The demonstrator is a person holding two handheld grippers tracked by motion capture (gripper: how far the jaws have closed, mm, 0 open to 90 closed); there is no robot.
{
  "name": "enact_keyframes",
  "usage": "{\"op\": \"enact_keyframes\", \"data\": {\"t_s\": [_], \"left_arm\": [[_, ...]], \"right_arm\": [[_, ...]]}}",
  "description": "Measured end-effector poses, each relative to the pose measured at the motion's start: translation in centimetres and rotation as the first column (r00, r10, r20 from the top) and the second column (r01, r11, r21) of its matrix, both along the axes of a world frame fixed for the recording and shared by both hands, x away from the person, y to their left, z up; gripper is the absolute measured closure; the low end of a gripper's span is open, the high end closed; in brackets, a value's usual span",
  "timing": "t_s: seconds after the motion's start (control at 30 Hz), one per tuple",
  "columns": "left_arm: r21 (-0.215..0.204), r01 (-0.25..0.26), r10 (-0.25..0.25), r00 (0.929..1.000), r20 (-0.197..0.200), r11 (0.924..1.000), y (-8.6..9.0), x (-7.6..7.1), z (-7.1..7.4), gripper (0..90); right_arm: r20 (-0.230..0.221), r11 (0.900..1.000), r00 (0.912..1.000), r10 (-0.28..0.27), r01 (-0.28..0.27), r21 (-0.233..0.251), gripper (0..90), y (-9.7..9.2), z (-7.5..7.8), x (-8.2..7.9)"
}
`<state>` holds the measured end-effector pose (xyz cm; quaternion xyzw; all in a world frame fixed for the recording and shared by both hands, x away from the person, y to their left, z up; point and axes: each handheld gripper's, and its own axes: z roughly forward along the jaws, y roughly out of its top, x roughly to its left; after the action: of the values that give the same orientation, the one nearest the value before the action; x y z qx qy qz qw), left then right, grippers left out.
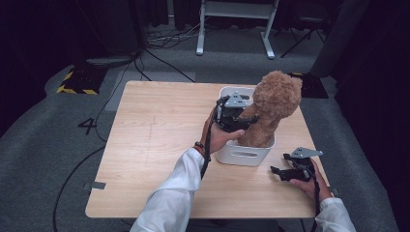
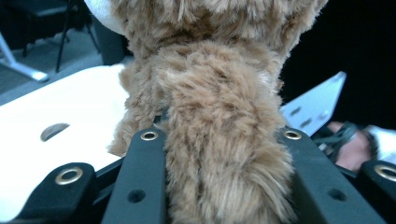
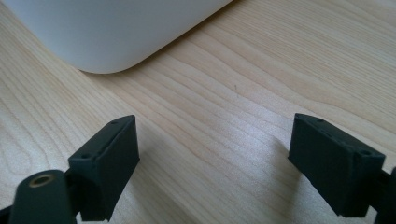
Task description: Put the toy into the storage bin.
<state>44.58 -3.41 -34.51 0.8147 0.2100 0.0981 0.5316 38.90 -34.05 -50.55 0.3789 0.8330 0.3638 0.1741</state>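
Note:
A brown plush teddy bear (image 1: 274, 104) stands upright in a white plastic bin (image 1: 241, 155) on the right half of the wooden table (image 1: 154, 145). My left gripper (image 1: 240, 122) reaches in from the bin's left side and is shut on one furry limb of the bear (image 2: 219, 154), which bulges between the two black jaws. My right gripper (image 1: 279, 172) rests low on the table just right of the bin's near corner. It is open, with bare wood (image 3: 233, 93) between its jaws and the bin's rounded corner (image 3: 107, 37) ahead.
The bin (image 2: 70, 107) has oval handle slots in its walls. The right hand (image 2: 355, 149) and its grey plate (image 2: 317, 107) show behind the bear. On the floor beyond the table are white desk legs (image 1: 237, 29), cables and a yellow-black striped plate (image 1: 77, 81).

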Motion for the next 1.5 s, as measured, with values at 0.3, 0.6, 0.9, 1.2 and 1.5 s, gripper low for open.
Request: {"op": "enact_keyframes", "data": {"t_s": [0.3,0.6,0.9,1.2,1.5], "left_arm": [[0.081,-0.003,0.002,1.0000,0.006,0.9967,-0.9,0.0,-0.2,66.3],[0.145,-0.004,0.007,0.9998,-0.021,0.9895,-1.0,0.2,-0.5,62.5],[0.286,-0.011,0.011,0.9999,0.001,0.9583,-1.5,0.0,-0.7,61.9],[0.316,0.005,0.004,0.9996,-0.028,0.9488,-1.5,0.1,-0.8,59.9],[0.406,0.009,0.013,0.9986,-0.051,0.9139,-1.6,0.3,-1.1,62.7]], "right_arm": [[0.000,1.0000,1.0000,0.000,0.000,0.001,15.9,0.0,0.0,0.0],[0.000,1.0000,1.0000,0.000,0.000,0.000,15.9,0.0,0.0,0.0],[0.000,1.0000,1.0000,0.001,-0.001,0.000,15.8,0.0,0.0,0.0],[0.000,1.0000,1.0000,0.001,-0.001,0.000,15.9,0.0,0.0,0.0],[0.000,1.0000,1.0000,0.002,-0.002,0.000,15.9,0.0,0.0,0.0]]}}
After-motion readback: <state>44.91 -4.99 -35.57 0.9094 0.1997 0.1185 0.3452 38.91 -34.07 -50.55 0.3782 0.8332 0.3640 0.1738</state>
